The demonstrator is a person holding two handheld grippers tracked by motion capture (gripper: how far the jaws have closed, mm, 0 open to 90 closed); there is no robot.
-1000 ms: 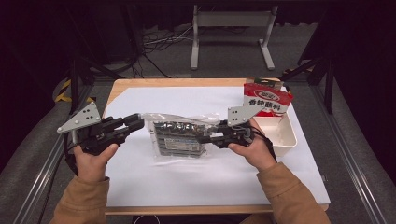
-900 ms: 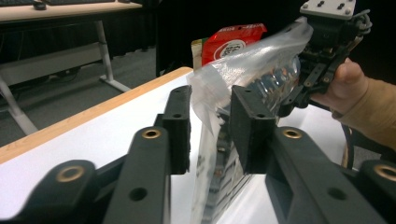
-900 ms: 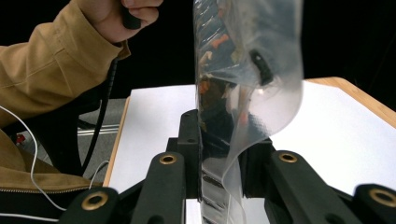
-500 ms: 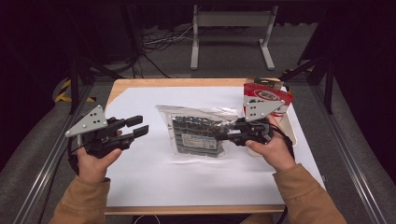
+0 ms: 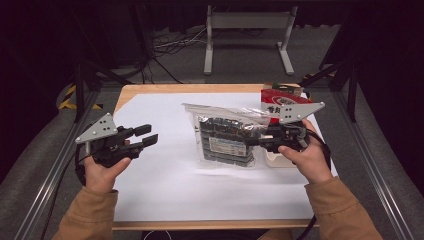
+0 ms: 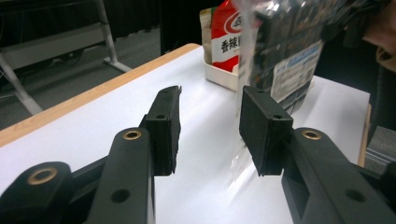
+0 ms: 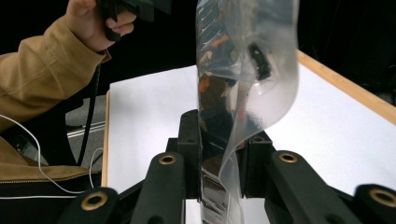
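Observation:
A clear zip bag with a dark printed packet inside hangs just above the white sheet, held at its right edge. My right gripper is shut on that edge; in the right gripper view the plastic rises from between the two pressed pads of my right gripper. My left gripper sits apart to the left of the bag, open. Its jaws have just been opening, and nothing is between the pads of my left gripper. In the left gripper view the bag hangs farther off.
A red snack packet stands in a white tray at the table's right side, just behind my right hand. The same packet and tray appear in the left gripper view. A wooden table edge borders the sheet.
My left gripper let go of the bag's left edge, opened and drew back to the left. My right gripper carried the bag to the right and lifted it a little.

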